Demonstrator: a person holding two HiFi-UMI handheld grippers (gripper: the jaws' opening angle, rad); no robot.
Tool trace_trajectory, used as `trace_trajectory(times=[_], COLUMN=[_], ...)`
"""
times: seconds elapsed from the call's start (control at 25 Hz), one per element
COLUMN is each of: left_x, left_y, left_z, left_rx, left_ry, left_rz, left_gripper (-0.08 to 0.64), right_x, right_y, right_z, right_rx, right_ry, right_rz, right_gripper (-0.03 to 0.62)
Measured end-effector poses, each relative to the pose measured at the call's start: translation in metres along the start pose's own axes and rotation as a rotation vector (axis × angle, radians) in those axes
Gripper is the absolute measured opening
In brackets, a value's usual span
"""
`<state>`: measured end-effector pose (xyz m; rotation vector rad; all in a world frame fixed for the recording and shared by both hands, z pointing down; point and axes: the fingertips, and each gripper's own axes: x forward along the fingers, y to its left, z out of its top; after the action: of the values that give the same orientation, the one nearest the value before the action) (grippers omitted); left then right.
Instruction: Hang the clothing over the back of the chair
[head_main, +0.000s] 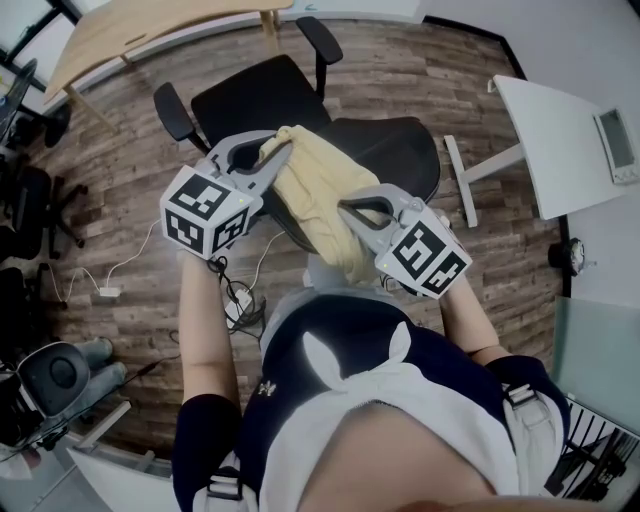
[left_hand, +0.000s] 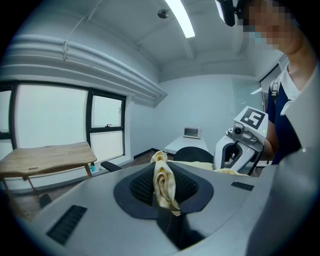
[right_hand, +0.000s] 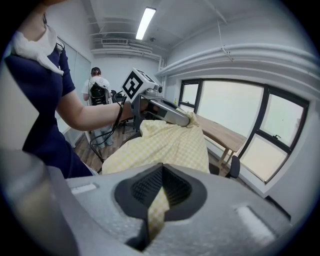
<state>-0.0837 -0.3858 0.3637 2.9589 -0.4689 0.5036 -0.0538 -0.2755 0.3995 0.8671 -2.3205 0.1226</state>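
Observation:
A pale yellow checked garment (head_main: 318, 192) hangs bunched between my two grippers, above a black office chair (head_main: 255, 100) and beside its dark backrest (head_main: 400, 150). My left gripper (head_main: 284, 151) is shut on a rolled fold of the garment (left_hand: 164, 181), which sticks up between its pads. My right gripper (head_main: 346, 209) is shut on another edge of it, and a strip of the cloth (right_hand: 158, 207) runs down between its jaws. In the right gripper view the garment (right_hand: 167, 145) stretches from these jaws up to the left gripper (right_hand: 167, 114).
A wooden table (head_main: 150, 35) stands beyond the chair by the windows. A white desk (head_main: 560, 130) with a small appliance (head_main: 615, 140) is at the right. Cables (head_main: 235, 300) lie on the wood floor, and other chairs (head_main: 30, 200) stand at the left. A person (right_hand: 97, 90) stands far back.

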Motion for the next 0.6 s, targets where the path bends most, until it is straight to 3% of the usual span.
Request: trace_trajectory(times=[0.6], left_x=[0.016], left_y=[0.003], left_z=[-0.036], left_rx=[0.006], left_ry=[0.123], left_rz=[-0.037], left_gripper=[0.055], right_x=[0.002], right_y=[-0.001], right_z=[-0.001], right_rx=[0.004], right_ry=[0.003], right_rz=[0.004], right_gripper=[-0.001])
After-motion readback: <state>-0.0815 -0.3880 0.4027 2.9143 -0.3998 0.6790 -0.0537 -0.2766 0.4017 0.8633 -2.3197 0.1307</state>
